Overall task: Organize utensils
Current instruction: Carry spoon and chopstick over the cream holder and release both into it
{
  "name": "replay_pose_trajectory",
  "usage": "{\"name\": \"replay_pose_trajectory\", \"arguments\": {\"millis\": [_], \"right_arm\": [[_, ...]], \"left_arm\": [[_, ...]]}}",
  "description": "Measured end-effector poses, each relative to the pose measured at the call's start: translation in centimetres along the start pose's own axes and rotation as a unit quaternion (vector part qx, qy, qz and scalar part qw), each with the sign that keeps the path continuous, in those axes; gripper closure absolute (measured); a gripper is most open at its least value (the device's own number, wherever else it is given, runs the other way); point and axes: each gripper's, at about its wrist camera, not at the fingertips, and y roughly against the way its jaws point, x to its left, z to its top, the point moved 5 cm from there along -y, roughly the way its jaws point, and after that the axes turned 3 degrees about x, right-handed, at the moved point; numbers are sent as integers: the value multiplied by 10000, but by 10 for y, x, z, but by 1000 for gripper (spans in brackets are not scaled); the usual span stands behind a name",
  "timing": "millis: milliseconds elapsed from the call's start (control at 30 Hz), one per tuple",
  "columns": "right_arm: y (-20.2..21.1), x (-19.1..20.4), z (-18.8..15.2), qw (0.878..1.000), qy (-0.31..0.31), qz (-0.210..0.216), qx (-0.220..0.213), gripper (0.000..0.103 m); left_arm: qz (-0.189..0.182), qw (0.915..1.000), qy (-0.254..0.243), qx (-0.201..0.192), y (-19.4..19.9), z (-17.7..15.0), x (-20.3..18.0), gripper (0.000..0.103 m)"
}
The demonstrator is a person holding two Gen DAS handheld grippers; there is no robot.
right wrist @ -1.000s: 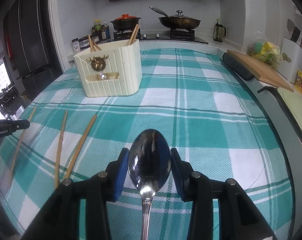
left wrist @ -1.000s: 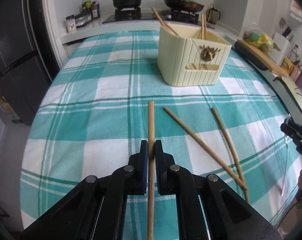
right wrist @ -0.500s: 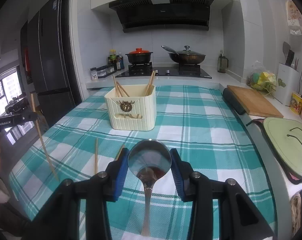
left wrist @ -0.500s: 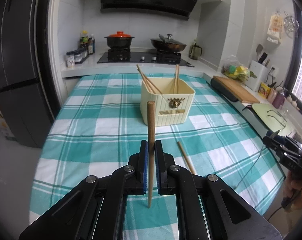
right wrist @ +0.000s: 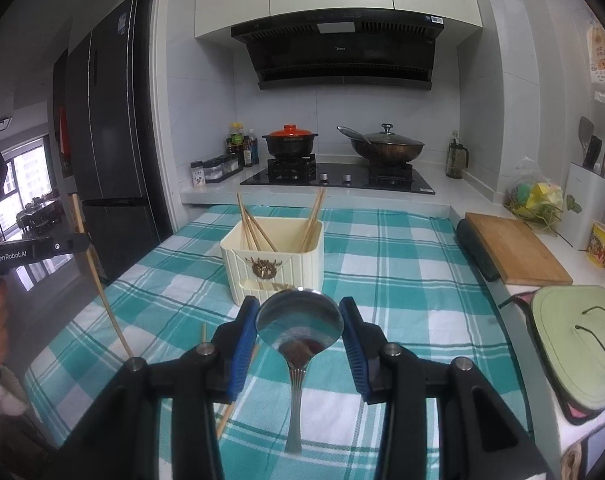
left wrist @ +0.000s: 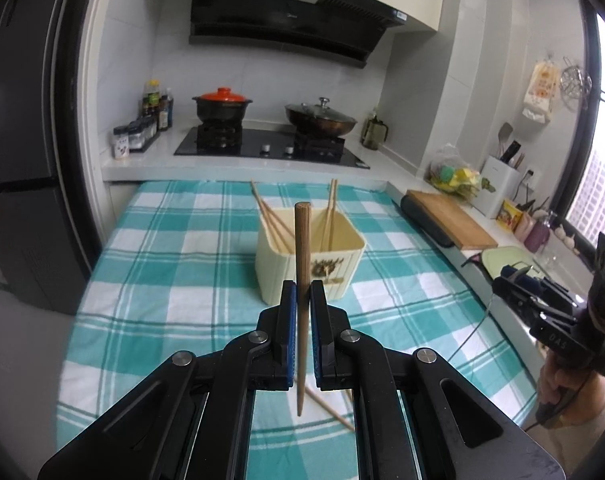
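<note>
My left gripper (left wrist: 302, 300) is shut on a wooden chopstick (left wrist: 302, 264), which stands nearly upright in the jaws, well above the table. My right gripper (right wrist: 300, 320) is shut on the bowl of a metal spoon (right wrist: 300, 324), whose handle hangs down toward the cloth. A cream utensil holder (left wrist: 310, 268) (right wrist: 274, 264) with several chopsticks leaning in it stands mid-table, ahead of both grippers. Loose chopsticks (left wrist: 326, 408) (right wrist: 226, 416) lie on the checked cloth below. In the right wrist view the left gripper (right wrist: 74, 245) shows at the far left with its chopstick (right wrist: 98, 280).
The table wears a teal and white checked cloth (left wrist: 174, 280). Behind it is a stove (right wrist: 338, 178) with a red-lidded pot (right wrist: 289, 140) and a wok (right wrist: 386, 148). A wooden cutting board (right wrist: 514, 252) and a green mat (right wrist: 578, 336) lie on the right counter. A dark fridge (right wrist: 106, 140) stands left.
Both grippers rose well above the table and tilted up, so the stove and hood came into view. The chopstick and the spoon stayed gripped and left the cloth.
</note>
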Motion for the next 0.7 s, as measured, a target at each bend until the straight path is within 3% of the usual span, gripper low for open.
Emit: {"name": "replay_pose_trajectory", "arguments": {"millis": [233, 367, 533, 700], "right_arm": [[-25, -3, 98, 9991, 59, 157, -382, 62], [-48, -4, 156, 9971, 77, 171, -731, 62], [-100, -7, 193, 9959, -49, 291, -853, 62], [-172, -10, 180, 9988, -87, 330, -362, 62]], "left_arm": [[61, 9973, -227, -696, -13, 103, -16, 98], [223, 9943, -329, -994, -40, 149, -24, 98], [269, 9953, -296, -881, -97, 166, -26, 98], [272, 9992, -124, -272, -167, 145, -15, 98]]}}
